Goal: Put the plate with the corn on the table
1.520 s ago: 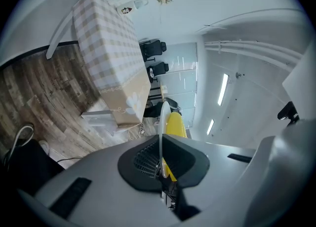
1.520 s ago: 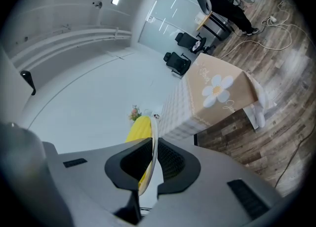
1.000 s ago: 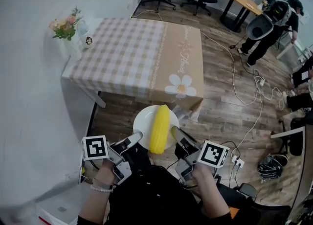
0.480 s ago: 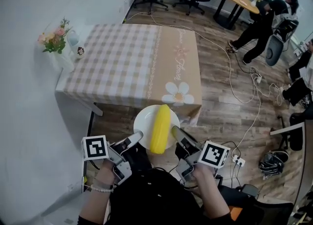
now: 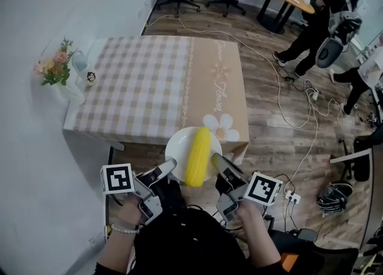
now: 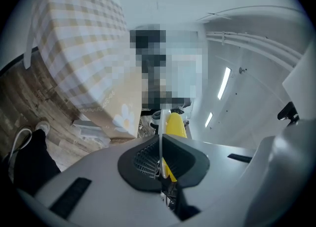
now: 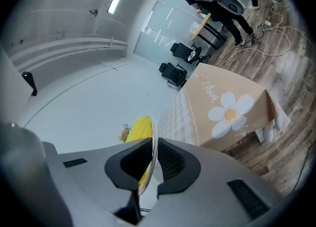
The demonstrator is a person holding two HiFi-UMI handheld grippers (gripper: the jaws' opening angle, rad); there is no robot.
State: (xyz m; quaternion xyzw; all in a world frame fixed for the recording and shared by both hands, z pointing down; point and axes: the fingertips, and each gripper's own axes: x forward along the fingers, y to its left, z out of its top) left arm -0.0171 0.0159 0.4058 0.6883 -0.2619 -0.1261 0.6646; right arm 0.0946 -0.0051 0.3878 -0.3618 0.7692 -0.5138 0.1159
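Left gripper (image 5: pixel 169 164), right gripper (image 5: pixel 214 159), near level, clamping plate (image 5: pixel 176 142)

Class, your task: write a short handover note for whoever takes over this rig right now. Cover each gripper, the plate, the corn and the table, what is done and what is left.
Left gripper: fingers shut on the left rim of the round white plate.
Right gripper: fingers shut on the plate's right rim.
Things: the yellow corn cob lies on the plate, which is held in the air at the near edge of the table with the beige checked cloth.
Done: plate picked up with the corn on it.
Left: bring it over the tabletop, set it down, open both grippers.
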